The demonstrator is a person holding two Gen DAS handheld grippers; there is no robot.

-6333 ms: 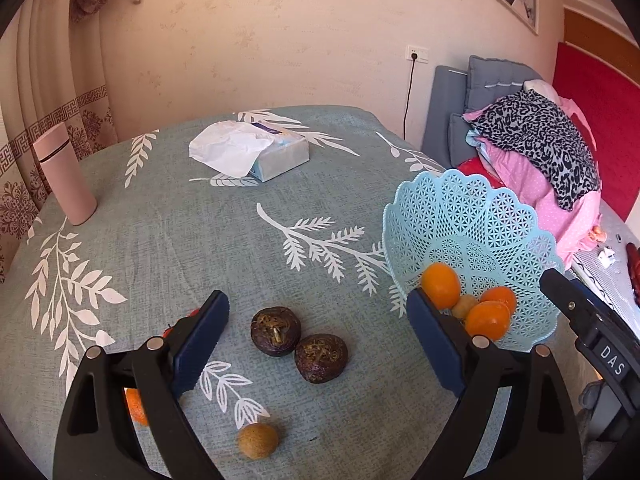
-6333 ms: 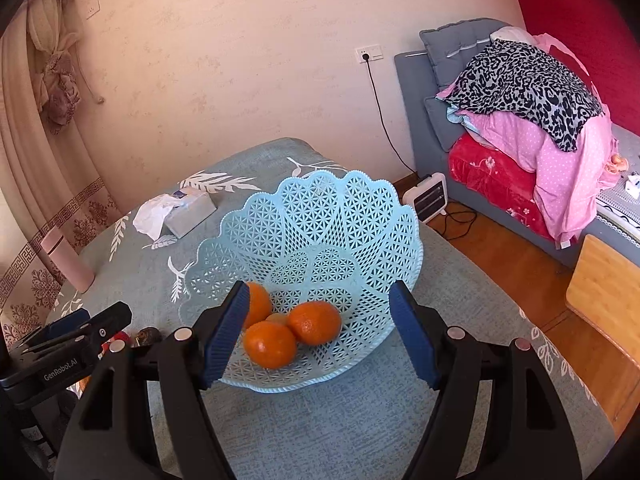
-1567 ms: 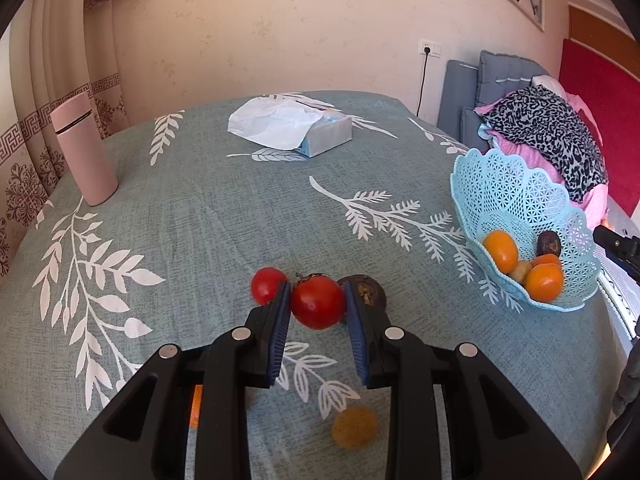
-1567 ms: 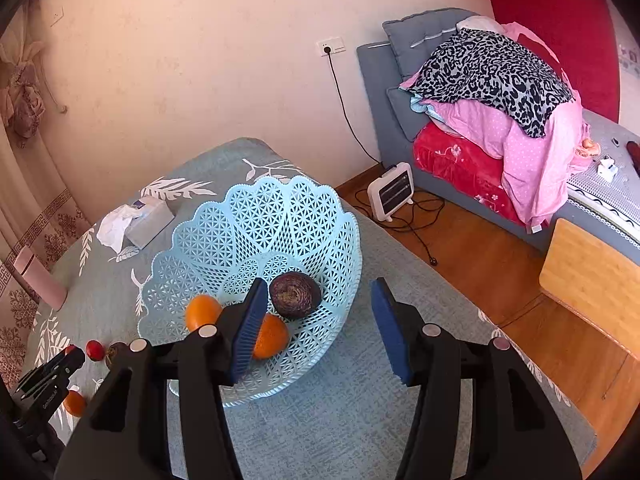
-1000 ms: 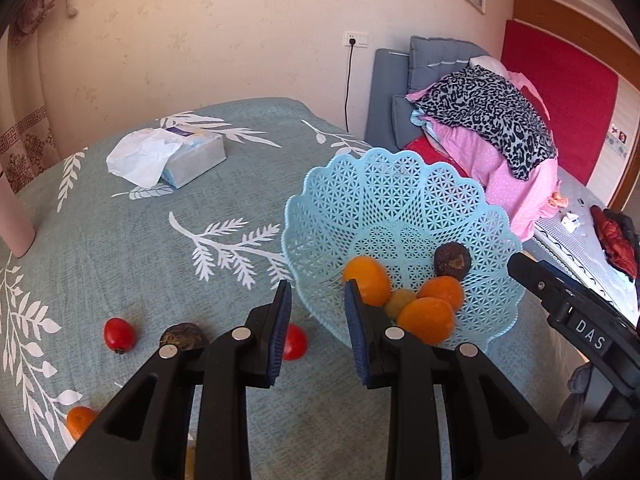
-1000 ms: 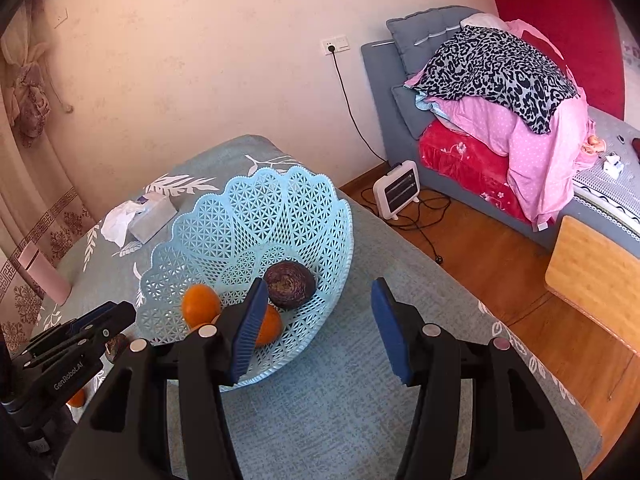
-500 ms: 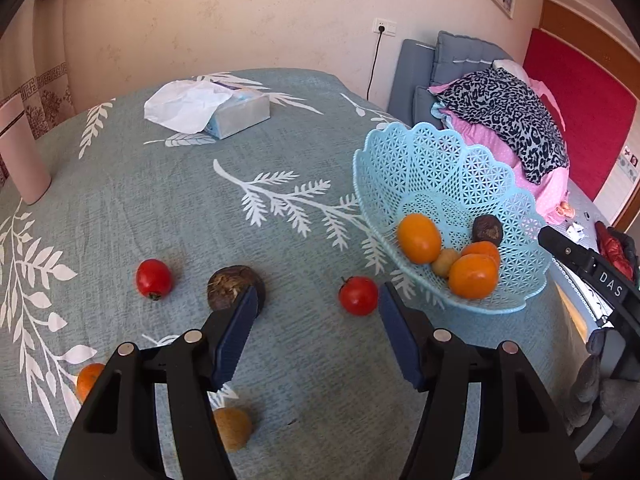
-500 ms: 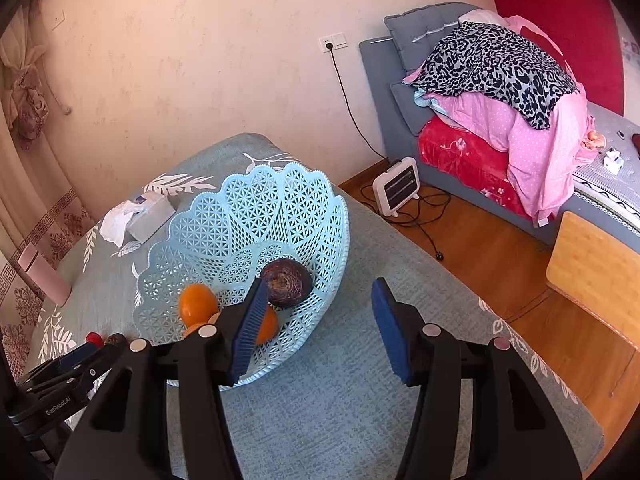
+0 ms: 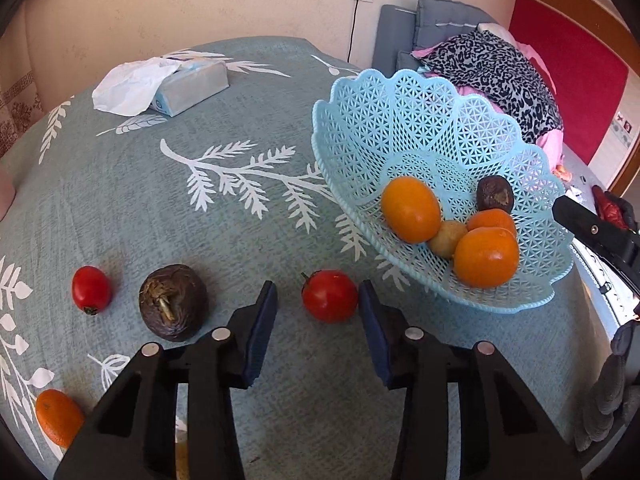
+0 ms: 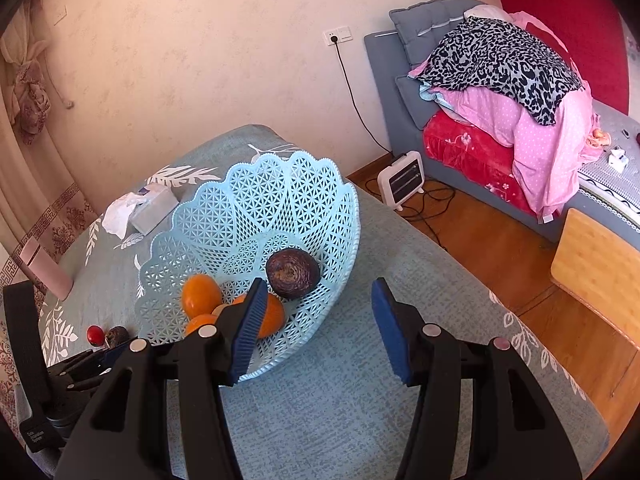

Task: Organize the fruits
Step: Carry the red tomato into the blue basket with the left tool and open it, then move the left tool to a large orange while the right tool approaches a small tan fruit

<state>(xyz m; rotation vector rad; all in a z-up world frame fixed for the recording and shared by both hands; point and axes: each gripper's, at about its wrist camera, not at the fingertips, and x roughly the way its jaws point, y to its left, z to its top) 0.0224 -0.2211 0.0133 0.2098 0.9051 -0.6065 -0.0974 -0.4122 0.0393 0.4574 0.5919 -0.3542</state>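
Note:
A light blue lattice basket (image 9: 400,120) (image 10: 280,200) holds three oranges (image 9: 410,209), a small tan fruit (image 9: 446,238) and a dark passion fruit (image 9: 495,194) (image 10: 292,274). On the cloth lie a red tomato (image 9: 329,295), a smaller tomato (image 9: 91,289), a dark passion fruit (image 9: 173,302) and an orange (image 9: 58,416). My left gripper (image 9: 318,328) is open, its pads on either side of the red tomato and just short of it. My right gripper (image 10: 316,328) is open and empty beside the basket's near rim.
A tissue box (image 9: 192,86) sits at the table's far side. A pink bottle (image 10: 44,268) stands at the far left. The table edge runs close behind the basket, with a bed (image 10: 500,92), a small heater (image 10: 402,184) and wood floor beyond.
The tomato left my left gripper and now lies on the cloth by the basket. The left gripper opened, drew back, then closed in toward the tomato. The right gripper stayed open and nearly still.

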